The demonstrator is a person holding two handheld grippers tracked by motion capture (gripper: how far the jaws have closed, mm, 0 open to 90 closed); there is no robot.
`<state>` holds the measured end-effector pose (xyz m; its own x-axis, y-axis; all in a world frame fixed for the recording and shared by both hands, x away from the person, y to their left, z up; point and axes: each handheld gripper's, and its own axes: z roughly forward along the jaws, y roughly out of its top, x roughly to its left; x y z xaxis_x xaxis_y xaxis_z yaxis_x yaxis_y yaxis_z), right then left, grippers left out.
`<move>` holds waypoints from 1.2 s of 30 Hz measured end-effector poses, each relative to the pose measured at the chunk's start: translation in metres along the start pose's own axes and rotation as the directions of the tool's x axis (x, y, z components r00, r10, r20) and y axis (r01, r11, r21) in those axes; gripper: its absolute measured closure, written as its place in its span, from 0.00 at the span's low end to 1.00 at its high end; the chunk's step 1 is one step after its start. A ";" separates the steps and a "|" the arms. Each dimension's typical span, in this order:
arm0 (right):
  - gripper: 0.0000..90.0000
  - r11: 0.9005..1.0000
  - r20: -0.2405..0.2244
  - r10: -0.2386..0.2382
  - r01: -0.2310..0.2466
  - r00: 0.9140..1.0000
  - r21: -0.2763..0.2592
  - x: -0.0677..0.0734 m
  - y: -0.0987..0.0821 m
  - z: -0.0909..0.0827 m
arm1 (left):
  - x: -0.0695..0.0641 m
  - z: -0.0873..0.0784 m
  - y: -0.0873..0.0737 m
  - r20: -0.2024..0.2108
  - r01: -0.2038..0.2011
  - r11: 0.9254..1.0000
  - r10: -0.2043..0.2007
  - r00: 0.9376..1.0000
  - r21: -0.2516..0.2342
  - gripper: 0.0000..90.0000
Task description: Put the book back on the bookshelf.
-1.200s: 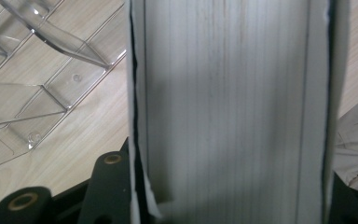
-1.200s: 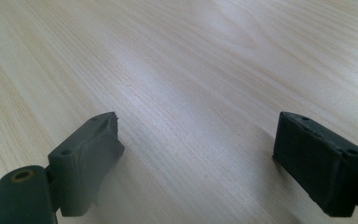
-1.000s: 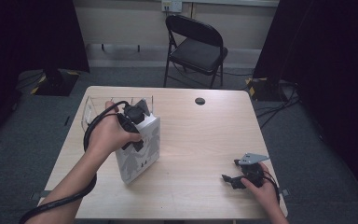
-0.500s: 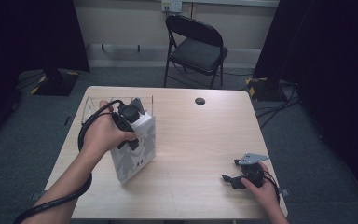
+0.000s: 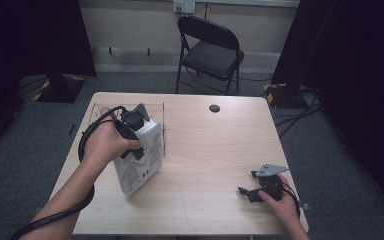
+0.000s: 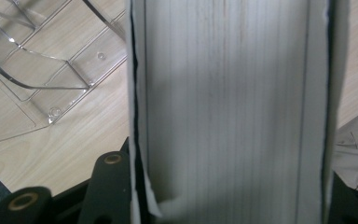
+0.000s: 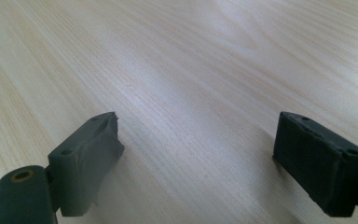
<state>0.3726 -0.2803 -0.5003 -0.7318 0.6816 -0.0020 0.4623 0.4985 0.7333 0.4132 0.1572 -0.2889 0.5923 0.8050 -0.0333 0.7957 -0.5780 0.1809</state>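
Grey carpet floor — black folding chair behind wooden table; dark curtains.

White book tipped further over toward the clear rack, left tool shifted with it

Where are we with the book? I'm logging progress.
Picked up: the left tongs are shut on the white book, tilted with its lower edge on the table. Unfinished: it isn't in the clear rack beside it. The right tongs rest open, empty.
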 end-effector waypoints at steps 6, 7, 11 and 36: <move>0.15 1.000 0.001 0.000 0.000 1.000 0.000 0.000 0.000 0.000 | 0.004 0.002 0.000 -0.006 0.021 1.000 -0.021 1.000 0.004 0.59; 0.15 1.000 0.001 0.000 0.000 1.000 0.000 0.000 0.000 0.000 | 0.005 0.002 0.000 -0.007 0.019 1.000 -0.019 1.000 0.004 0.59; 0.15 1.000 0.001 -0.001 0.001 1.000 0.000 0.000 0.000 0.000 | 0.007 0.003 0.002 -0.009 0.033 0.999 -0.033 0.999 0.006 0.59; 0.15 1.000 0.001 0.000 0.000 1.000 0.000 0.000 0.000 0.000 | 0.017 0.002 0.016 -0.017 0.100 0.995 -0.100 0.995 -0.010 0.59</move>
<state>0.3726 -0.2803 -0.5002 -0.7314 0.6820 -0.0029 0.4620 0.4986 0.7335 0.4364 0.1616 -0.2885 0.5078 0.8608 -0.0343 0.8495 -0.4936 0.1865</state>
